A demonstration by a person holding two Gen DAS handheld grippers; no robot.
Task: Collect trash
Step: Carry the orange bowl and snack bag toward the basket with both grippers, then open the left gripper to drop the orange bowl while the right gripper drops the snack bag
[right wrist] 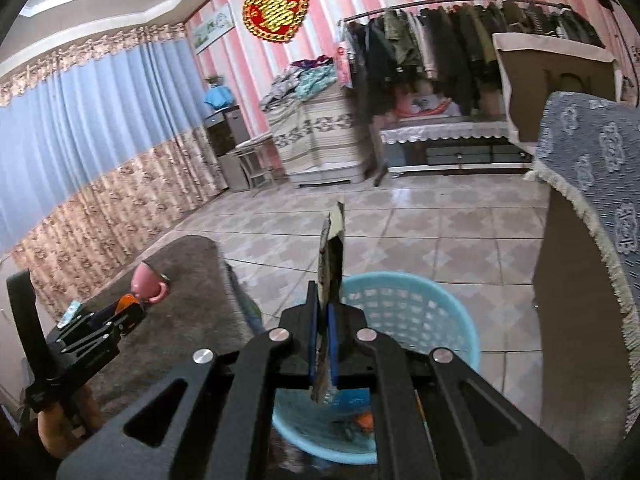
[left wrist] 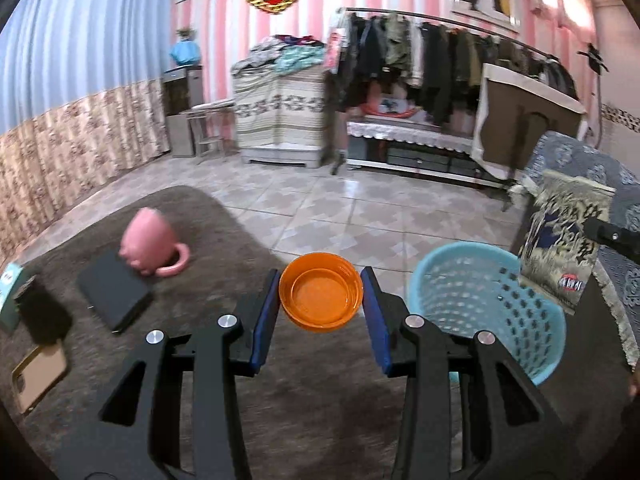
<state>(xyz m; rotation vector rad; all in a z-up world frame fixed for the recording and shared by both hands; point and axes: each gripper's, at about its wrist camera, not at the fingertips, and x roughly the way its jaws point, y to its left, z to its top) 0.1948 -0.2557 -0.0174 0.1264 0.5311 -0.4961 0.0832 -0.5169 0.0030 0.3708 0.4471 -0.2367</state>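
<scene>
In the left wrist view my left gripper (left wrist: 320, 276) is shut on a round orange plastic lid (left wrist: 320, 304), its blue pads pressing the rim on both sides. To the right stands a light blue perforated basket (left wrist: 480, 300) on the tiled floor. A printed snack wrapper (left wrist: 564, 240) hangs above the basket's right rim. In the right wrist view my right gripper (right wrist: 323, 300) is shut on that wrapper (right wrist: 332, 264), seen edge-on and upright, over the basket (right wrist: 420, 300). Some scraps lie in the basket's bottom. My left gripper (right wrist: 124, 308) shows at the left there.
A pink mug (left wrist: 148, 240) lies on its side on the brown fuzzy surface (left wrist: 224, 232), beside a black notebook (left wrist: 114, 294), a phone (left wrist: 38, 376) and a teal box (left wrist: 8, 292). A sofa with a blue-grey cover (right wrist: 592, 160) stands right of the basket. A clothes rack (left wrist: 440, 56) lines the far wall.
</scene>
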